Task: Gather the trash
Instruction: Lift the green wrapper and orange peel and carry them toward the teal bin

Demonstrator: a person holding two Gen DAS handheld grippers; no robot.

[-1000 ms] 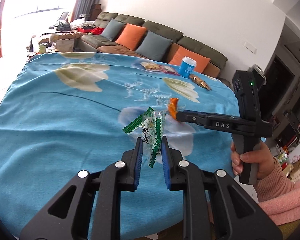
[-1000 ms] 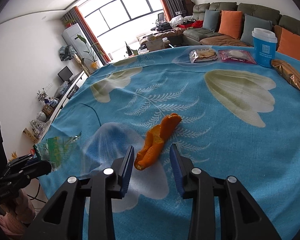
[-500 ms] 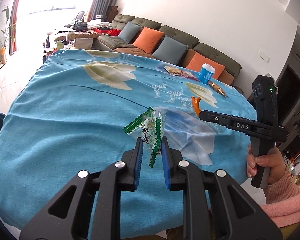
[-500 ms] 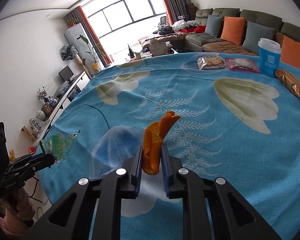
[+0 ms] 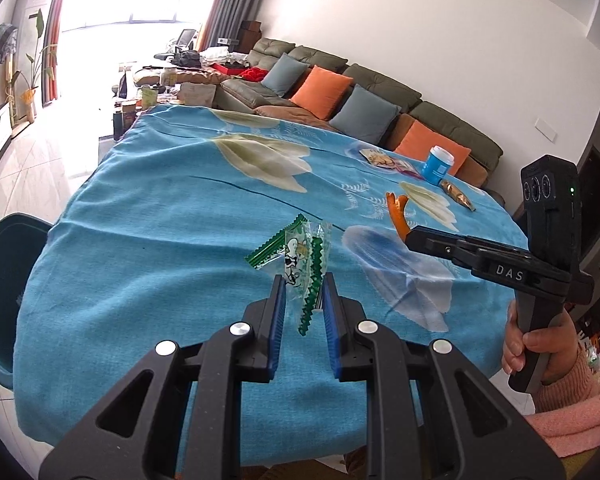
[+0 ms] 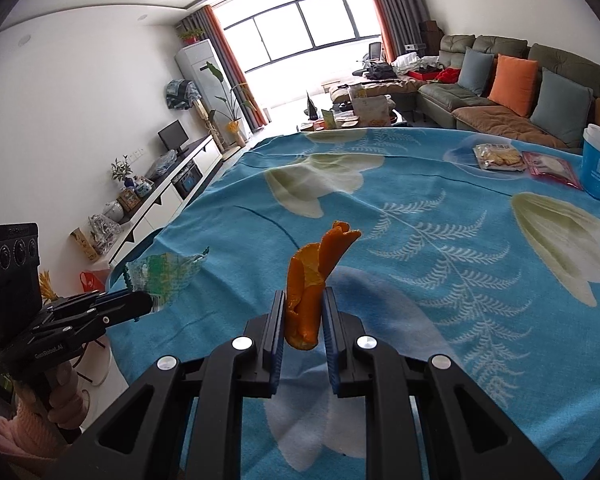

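Note:
My left gripper [image 5: 303, 294] is shut on a green and clear candy wrapper [image 5: 300, 258] and holds it above the blue flowered tablecloth [image 5: 160, 240]. My right gripper [image 6: 303, 308] is shut on an orange peel [image 6: 312, 280], lifted off the cloth. In the left wrist view the right gripper [image 5: 410, 236] is at the right with the peel [image 5: 398, 216] sticking up from its tip. In the right wrist view the left gripper [image 6: 146, 300] is at the lower left with the wrapper [image 6: 164, 276].
A dark teal bin [image 5: 4, 280] stands by the table's left edge. At the far side lie two snack packets [image 6: 496, 156] [image 6: 550, 168], a blue cup [image 6: 598, 160] and a brown wrapper [image 5: 458, 196]. A sofa [image 5: 360, 96] is behind the table.
My right gripper closed on the orange peel and lifted it off the cloth. Both grippers have risen and pulled back from the table, the left still holding the wrapper.

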